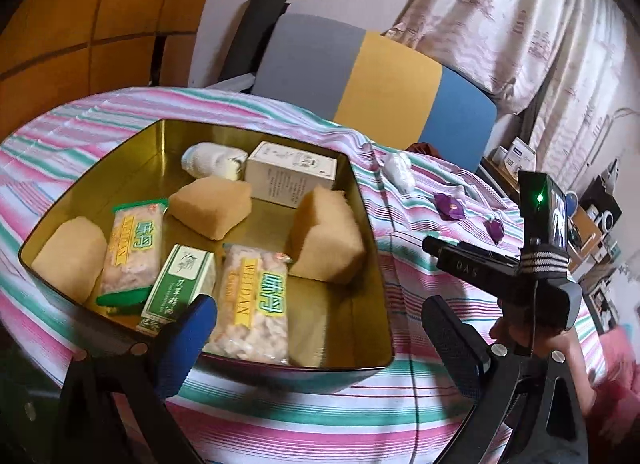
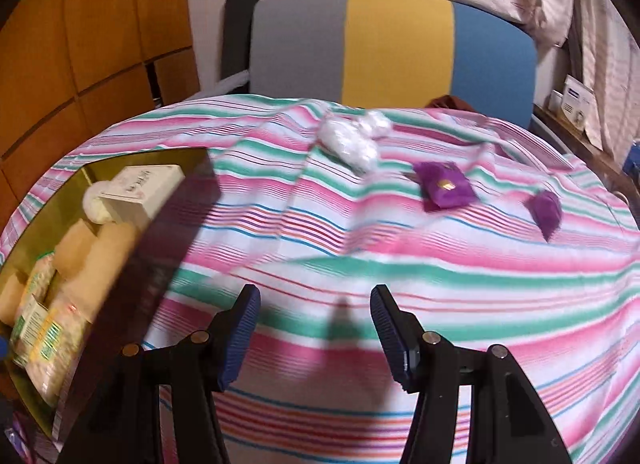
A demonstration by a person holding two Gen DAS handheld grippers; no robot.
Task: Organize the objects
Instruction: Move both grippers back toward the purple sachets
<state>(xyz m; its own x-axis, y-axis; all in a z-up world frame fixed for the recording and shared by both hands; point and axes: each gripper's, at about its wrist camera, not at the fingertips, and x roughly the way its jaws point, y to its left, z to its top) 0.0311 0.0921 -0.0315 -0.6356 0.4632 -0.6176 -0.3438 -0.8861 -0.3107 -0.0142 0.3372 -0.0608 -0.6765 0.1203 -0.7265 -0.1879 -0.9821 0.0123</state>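
A gold-lined tin (image 1: 372,296) is set on a table covered by a striped cloth (image 2: 360,248), and most of the things are gathered in it: three tan sponge-like blocks, one at the near left (image 1: 70,258), one in the middle (image 1: 212,208) and one against the right wall (image 1: 326,240); two snack bars in clear wrappers (image 1: 128,256) (image 1: 254,304); a green box (image 1: 180,286) between the bars; a white box (image 1: 290,174) at the far side, with a white roll (image 1: 212,160) just beside it. Outside the tin, on the cloth to its right, a white crumpled wrapper (image 2: 352,140) and two purple packets (image 2: 446,186) (image 2: 544,210) are seen, well apart from the tin. The left gripper (image 1: 320,324) is held over the tin's near edge with its jaws spread wide and nothing between them. The right gripper (image 2: 316,332) is held over bare cloth, its blue pads (image 2: 240,336) parted and nothing gripped. Its body and a hand (image 1: 532,336) are seen to the right in the left wrist view. The purple packets are blurred, so their contents perhaps cannot be told. A chair back (image 2: 396,44) in grey, yellow and blue stands behind the table.
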